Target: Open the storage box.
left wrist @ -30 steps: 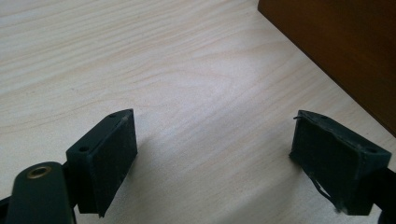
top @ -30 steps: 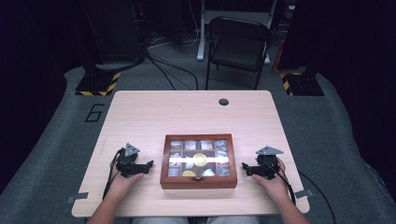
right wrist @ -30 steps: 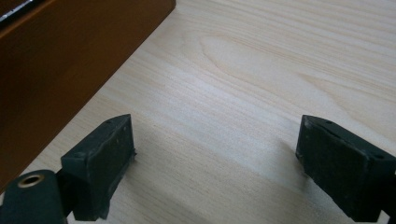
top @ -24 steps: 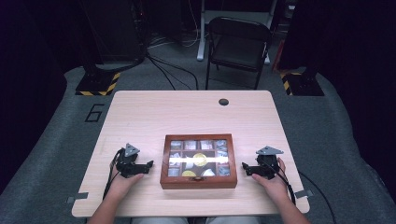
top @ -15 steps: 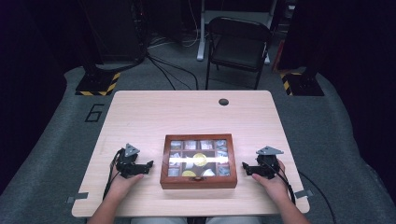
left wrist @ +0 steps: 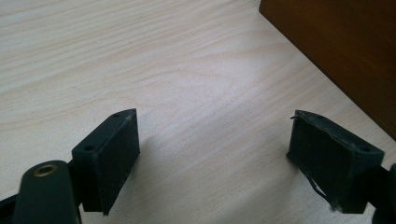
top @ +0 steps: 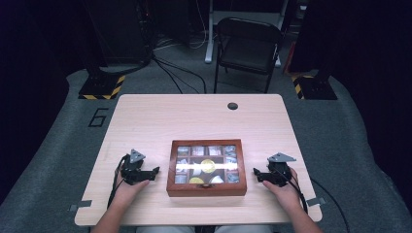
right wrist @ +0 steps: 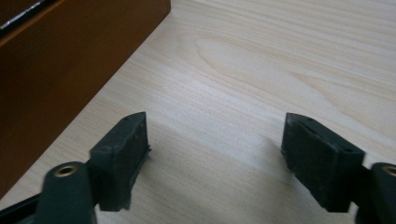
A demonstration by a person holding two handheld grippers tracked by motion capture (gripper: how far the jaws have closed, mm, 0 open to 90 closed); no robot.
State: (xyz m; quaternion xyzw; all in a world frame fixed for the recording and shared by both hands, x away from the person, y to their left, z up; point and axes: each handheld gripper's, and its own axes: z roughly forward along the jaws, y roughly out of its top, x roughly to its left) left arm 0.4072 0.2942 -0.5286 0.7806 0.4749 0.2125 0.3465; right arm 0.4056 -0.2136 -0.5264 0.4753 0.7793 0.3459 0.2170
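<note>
The pale wood-grain table [top: 194, 116] stands on grey carpet, a black folding chair [top: 248, 46] behind it. The brown wooden glass-lidded compartment box [top: 206, 167] sits at the near centre, between the left gripper [top: 151, 172] and right gripper [top: 257, 174]. Both sets of jaws have just been closing slightly, yet remain spread, nothing between them. Approach the box sides level and symmetrically; avoid tilting it.
</note>
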